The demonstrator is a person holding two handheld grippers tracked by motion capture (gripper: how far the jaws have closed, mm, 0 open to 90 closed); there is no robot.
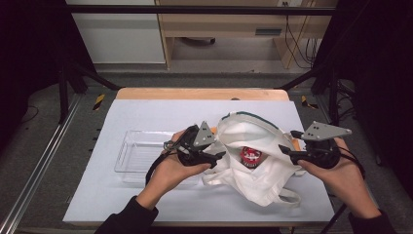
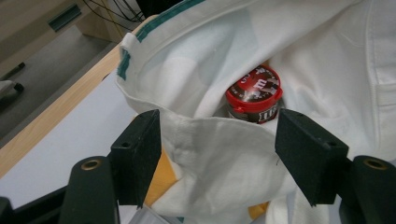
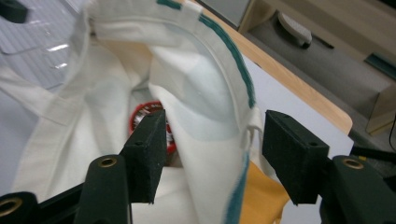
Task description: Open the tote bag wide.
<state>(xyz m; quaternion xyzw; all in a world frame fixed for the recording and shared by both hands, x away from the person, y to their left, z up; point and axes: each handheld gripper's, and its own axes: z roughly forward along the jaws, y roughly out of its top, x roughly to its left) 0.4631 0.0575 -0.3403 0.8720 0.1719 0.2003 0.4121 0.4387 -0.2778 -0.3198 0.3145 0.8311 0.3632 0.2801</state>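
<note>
White table sheet (image 1: 146, 204) bearing a clear plastic tray (image 1: 134, 156) at left and a white cloth bag (image 1: 258, 183) with green-trimmed mouth at centre-right. Left gripper (image 1: 220, 156), jaws spread, straddles the bag's near rim (fabric between the pads, not pinched). Right gripper (image 1: 284, 150), jaws likewise spread, straddles the opposite rim. Inside the bag stands a red-lidded container (image 2: 254, 93), upright, lid printed in white.

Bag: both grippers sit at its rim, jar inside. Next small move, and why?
Probably close both grippers on the rim. The left gripper and right gripper each have open jaws straddling the bag's edge without clamping it, so nothing holds the mouth open over the red-lidded jar yet.
</note>
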